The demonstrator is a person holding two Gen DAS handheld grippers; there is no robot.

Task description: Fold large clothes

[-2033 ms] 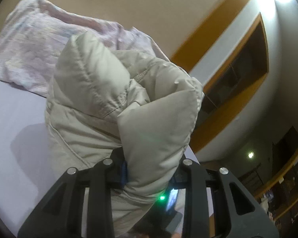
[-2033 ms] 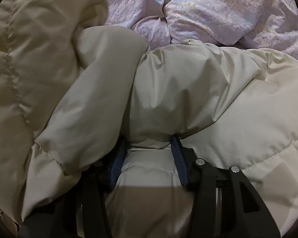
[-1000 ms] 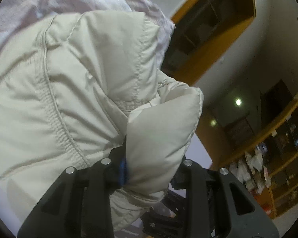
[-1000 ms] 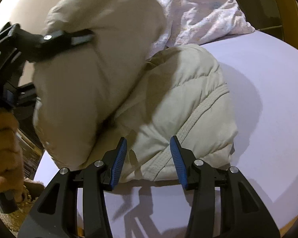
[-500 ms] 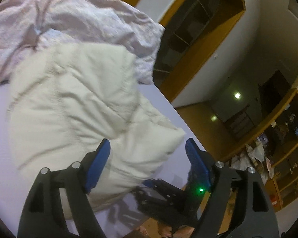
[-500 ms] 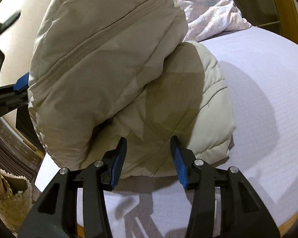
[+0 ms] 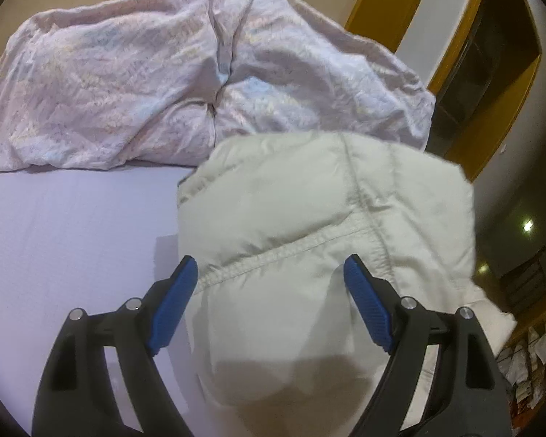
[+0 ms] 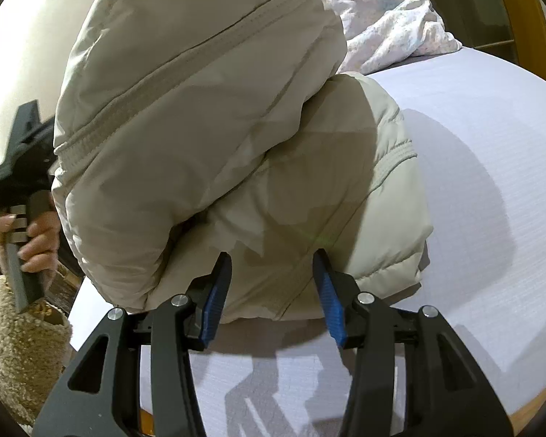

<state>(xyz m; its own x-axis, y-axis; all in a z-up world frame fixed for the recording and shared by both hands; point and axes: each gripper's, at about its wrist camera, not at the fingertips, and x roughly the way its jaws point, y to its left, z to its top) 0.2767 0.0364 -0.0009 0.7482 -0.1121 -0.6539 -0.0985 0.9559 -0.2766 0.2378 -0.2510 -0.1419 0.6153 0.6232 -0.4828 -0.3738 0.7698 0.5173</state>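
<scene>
A cream puffer jacket (image 7: 309, 225) lies folded in a bulky bundle on the lilac bed sheet (image 7: 72, 225). My left gripper (image 7: 269, 287) is open, its blue pads either side of the jacket's near edge, holding nothing. In the right wrist view the jacket (image 8: 214, 138) is a thick stack with its upper fold bulging up. My right gripper (image 8: 273, 280) is open just short of the jacket's lower edge. The left gripper's black body (image 8: 22, 160) and the hand on it show at the left edge.
A crumpled pale pink duvet (image 7: 163, 73) lies behind the jacket at the head of the bed. Orange-framed shelving (image 7: 484, 54) stands to the right. The bed's front edge (image 8: 527, 393) is close below my right gripper. A fleece sleeve cuff (image 8: 22, 346) is at lower left.
My left gripper let go of the jacket and opened, then swung to look down on the bundle. My right gripper released its grip earlier and stays open in front of the jacket.
</scene>
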